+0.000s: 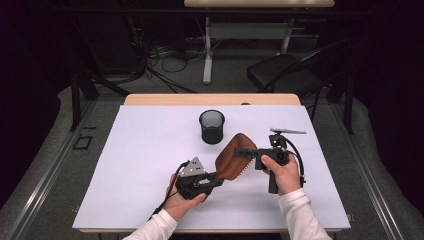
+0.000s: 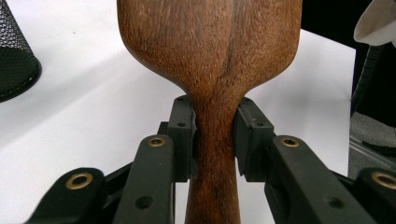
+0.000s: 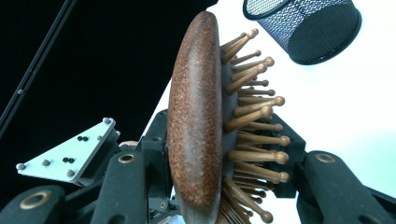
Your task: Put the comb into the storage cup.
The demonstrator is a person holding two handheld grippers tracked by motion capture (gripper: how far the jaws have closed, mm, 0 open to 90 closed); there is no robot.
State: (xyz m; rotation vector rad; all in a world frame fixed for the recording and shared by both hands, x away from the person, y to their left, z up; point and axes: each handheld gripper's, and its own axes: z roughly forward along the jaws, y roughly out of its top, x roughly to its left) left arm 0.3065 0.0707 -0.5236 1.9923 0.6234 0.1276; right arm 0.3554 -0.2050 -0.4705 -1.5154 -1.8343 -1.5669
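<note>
A lab or studio recording space is showing here: black curtains are hanging around a white-topped table [image 1: 150,165], bundled cables [image 1: 165,60] are lying on grey carpet behind it, a height-adjustable desk [image 1: 250,30] and a black chair [image 1: 287,70] are standing at the back, under staged lighting

One wooden hairbrush [image 1: 233,156]. One black mesh pen cup [image 1: 212,126]. Two handheld grippers: left gripper [image 1: 218,180], right gripper [image 1: 240,153]. One white table mat [image 1: 145,165]. One black chair [image 1: 287,70] behind.
</note>
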